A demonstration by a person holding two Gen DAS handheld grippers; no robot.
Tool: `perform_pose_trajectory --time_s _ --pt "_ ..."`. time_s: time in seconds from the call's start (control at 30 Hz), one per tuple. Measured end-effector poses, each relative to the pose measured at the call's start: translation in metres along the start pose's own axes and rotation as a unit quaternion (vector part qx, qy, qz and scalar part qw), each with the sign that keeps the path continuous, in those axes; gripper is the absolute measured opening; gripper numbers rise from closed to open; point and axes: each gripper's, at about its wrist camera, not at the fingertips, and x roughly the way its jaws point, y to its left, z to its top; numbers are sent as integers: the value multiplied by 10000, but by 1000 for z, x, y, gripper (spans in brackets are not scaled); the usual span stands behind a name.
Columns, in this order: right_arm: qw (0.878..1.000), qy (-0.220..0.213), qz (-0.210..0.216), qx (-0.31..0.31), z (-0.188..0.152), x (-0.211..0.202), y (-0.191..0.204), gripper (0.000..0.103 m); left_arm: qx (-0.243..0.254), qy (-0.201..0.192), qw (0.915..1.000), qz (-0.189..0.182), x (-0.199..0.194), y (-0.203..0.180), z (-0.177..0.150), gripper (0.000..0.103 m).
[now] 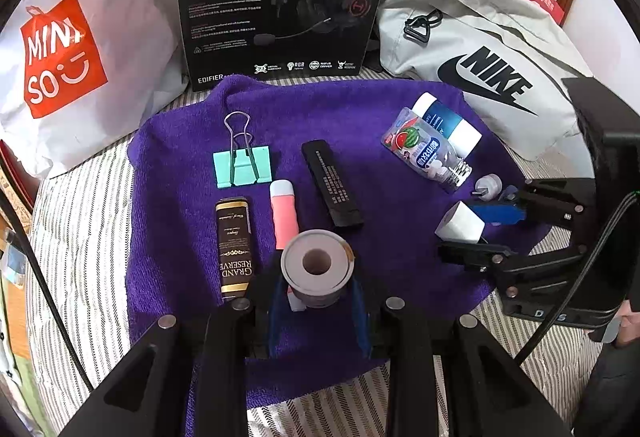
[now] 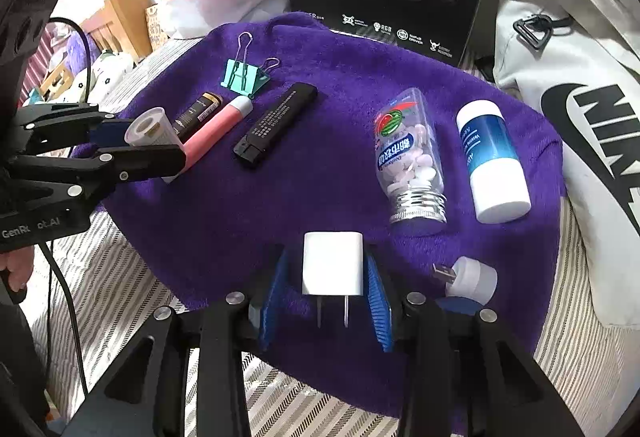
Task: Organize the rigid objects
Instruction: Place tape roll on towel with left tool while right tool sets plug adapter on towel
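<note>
White charger plug (image 2: 333, 263) was noted at the near edge of the purple towel (image 2: 340, 85), prongs pointing back toward the camera, lying between the blue pads of the right gripper (image 2: 326, 293). The jaws stood slightly parted; narrow gaps seemed to show on both sides of the plug, so it was judged set down, not clamped. A small white USB adapter (image 2: 472, 279) lay just right of it, close to the right finger. Further out, the clear pill bottle (image 2: 408, 157) and the blue-and-white bottle (image 2: 494, 161) lay side by side.

Grey tape roll (image 1: 317, 267) was seen squeezed between the pads of the left gripper (image 1: 318, 301), at the near end of a row: gold-lettered black tin (image 1: 234, 245), pink tube (image 1: 284, 213), black stick (image 1: 332, 183), with the mint binder clip (image 1: 242, 167) beyond.

Step in hand was judged to be placement of both pieces into their groups. For the plug, the jaws should be opened fully and drawn straight back along the prongs, so that neither plug nor adapter is dragged. The roll should be lowered flat before release, clear of the pink tube it nearly touches.

Both grippers were pitched steeply downward, low over the towel. Part of a hand was seen behind each grip.
</note>
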Motion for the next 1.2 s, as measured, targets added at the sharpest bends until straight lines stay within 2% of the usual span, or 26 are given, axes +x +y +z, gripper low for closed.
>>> perform_pose_trajectory --time_s 0.43,0.63,0.97,1.03,1.1,1.2 --pt "9991 -284 -237 200 -18 -38 -21 51 242 249 9993 -103 16 -24 7 28" --pt "9982 -433 -243 329 -28 -54 -29 52 300 408 9987 25 32 -29 8 28" --pt "9970 -496 -258 531 -43 -64 -39 53 518 421 9975 220 34 -35 6 28" --pt "9970 -494 -241 540 -45 -65 -39 53 530 421 9975 225 35 -37 5 31" --pt "9971 -480 -264 534 -47 -65 -39 53 491 428 9978 140 34 -37 4 40" --pt "9967 -478 -272 604 -51 -67 -39 53 431 433 9980 149 31 -37 0 41"
